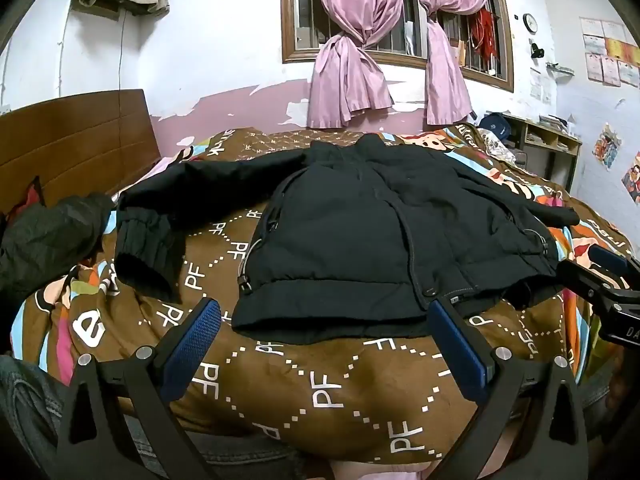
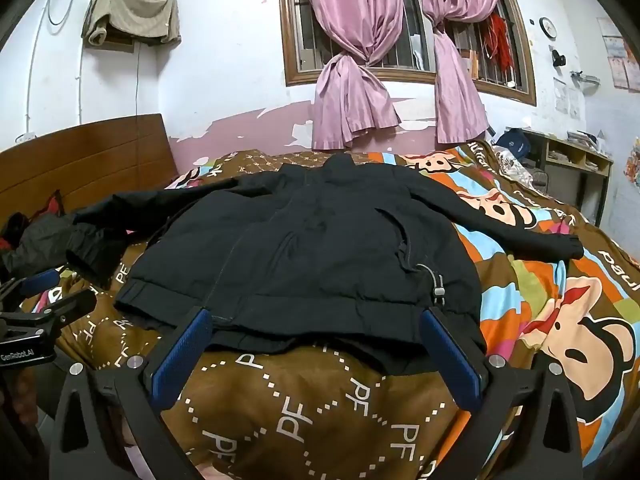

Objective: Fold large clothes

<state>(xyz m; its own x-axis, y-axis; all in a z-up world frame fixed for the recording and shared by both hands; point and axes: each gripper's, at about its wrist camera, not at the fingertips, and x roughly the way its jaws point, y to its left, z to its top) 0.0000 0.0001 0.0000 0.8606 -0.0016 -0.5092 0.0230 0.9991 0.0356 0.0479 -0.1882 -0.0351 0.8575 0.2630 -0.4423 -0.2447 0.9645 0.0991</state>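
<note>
Nearest the cameras, the left gripper (image 1: 324, 336) and the right gripper (image 2: 316, 344) both hover with their blue-padded fingers (image 1: 192, 344) spread wide and released, nothing between them, just short of the hem of the black jacket (image 1: 360, 232). The jacket lies front-up on the bed, hem toward the grippers and collar toward twelve o'clock, both sleeves thrown out to nine and three o'clock. Under it is a brown bedspread (image 1: 320, 392) printed with dotted diamonds and "PF" letters, turning to bright cartoon monkey panels toward three o'clock.

Beyond the bed, a wooden headboard (image 1: 76, 148) stands at nine to ten o'clock against a wall with peeling pink paint. At twelve o'clock a barred, wood-framed window (image 1: 400, 12) carries knotted pink curtains (image 1: 348, 60).

The left wrist view alone shows denim (image 1: 24, 392) at its lower left edge and the right gripper at three o'clock. The right wrist view alone shows the whole right sleeve cuff (image 2: 568, 246) and the left gripper at nine o'clock. A dark crumpled garment (image 1: 48, 236) lies by the headboard.
</note>
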